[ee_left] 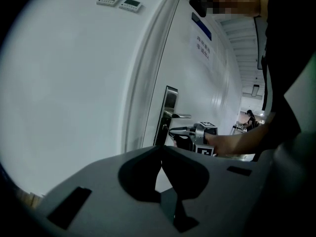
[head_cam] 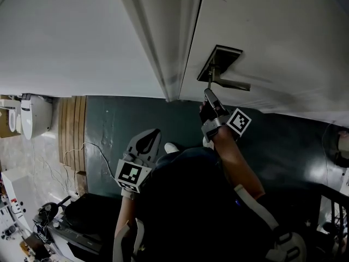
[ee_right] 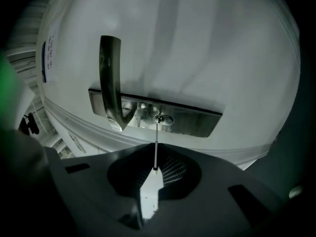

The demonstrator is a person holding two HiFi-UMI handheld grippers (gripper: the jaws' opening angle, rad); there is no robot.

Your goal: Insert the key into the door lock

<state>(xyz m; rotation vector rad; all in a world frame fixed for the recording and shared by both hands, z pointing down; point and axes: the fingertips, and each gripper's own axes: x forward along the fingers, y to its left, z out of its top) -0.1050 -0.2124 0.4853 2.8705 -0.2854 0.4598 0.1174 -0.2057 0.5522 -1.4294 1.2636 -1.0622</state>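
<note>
A white door carries a metal lock plate [head_cam: 218, 61] with a lever handle [head_cam: 232, 83]. In the right gripper view the plate [ee_right: 197, 122] runs across the middle, the lever [ee_right: 109, 80] at its left and the keyhole [ee_right: 163, 119] near its centre. My right gripper [ee_right: 154, 174] is shut on a thin key [ee_right: 156, 147] whose tip sits at the keyhole. The head view shows that gripper [head_cam: 210, 94] just below the plate. My left gripper [head_cam: 146, 142] hangs low, away from the door, jaws together with nothing between them [ee_left: 160, 164].
A white door frame [head_cam: 158, 42] stands left of the door. Dark green floor [head_cam: 120, 130] lies below, with wooden slats [head_cam: 72, 127] and a white toilet [head_cam: 34, 116] at the left. A desk with cables and gear [head_cam: 49, 222] sits at bottom left.
</note>
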